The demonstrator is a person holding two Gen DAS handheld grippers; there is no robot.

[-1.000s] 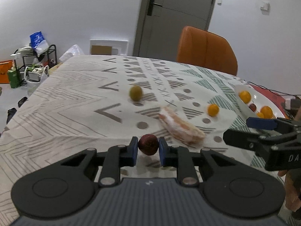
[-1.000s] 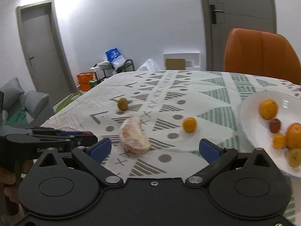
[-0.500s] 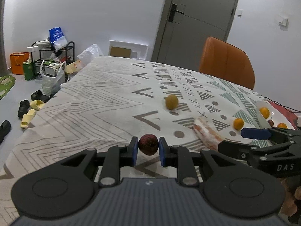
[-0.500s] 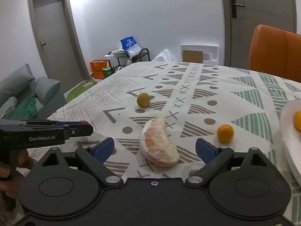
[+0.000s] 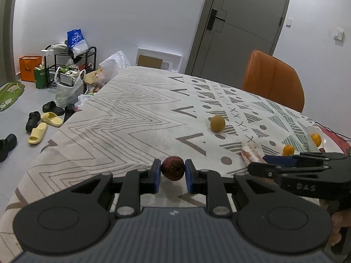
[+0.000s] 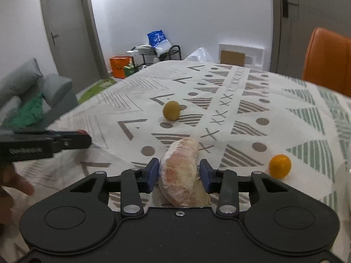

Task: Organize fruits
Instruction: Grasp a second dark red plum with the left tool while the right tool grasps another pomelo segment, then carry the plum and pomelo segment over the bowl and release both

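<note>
Holding a dark red fruit [image 5: 172, 167] pinched in my left gripper [image 5: 172, 173], I close the right gripper [image 6: 178, 173] across the peeled pomelo segment [image 6: 181, 171], its long axis running between the pads; the plate [image 5: 311, 131] lies right of the segment.

Ahead of the left hand-held gripper [image 5: 172, 172], wide bare counter [image 5: 131, 118] running to the far edge. Ahead and right of it, a lone olive-green fruit [image 5: 217, 123] standing well apart. Close on its right, blocked by the right hand-held gripper [image 5: 272, 161], reaching crosswise over the peeled citrus segment [image 5: 250, 153], with a small orange fruit [image 5: 288, 150] and a white plate [image 5: 311, 131] beyond. Left of it, the counter edge, then open floor with shoes [image 5: 43, 120] and bags [image 5: 65, 83]. Ahead of the right hand-held gripper [image 6: 178, 172], a clear lane between the green fruit [image 6: 172, 110] and the orange fruit [image 6: 280, 166]; orange chair [image 6: 326, 61] at far right.
</note>
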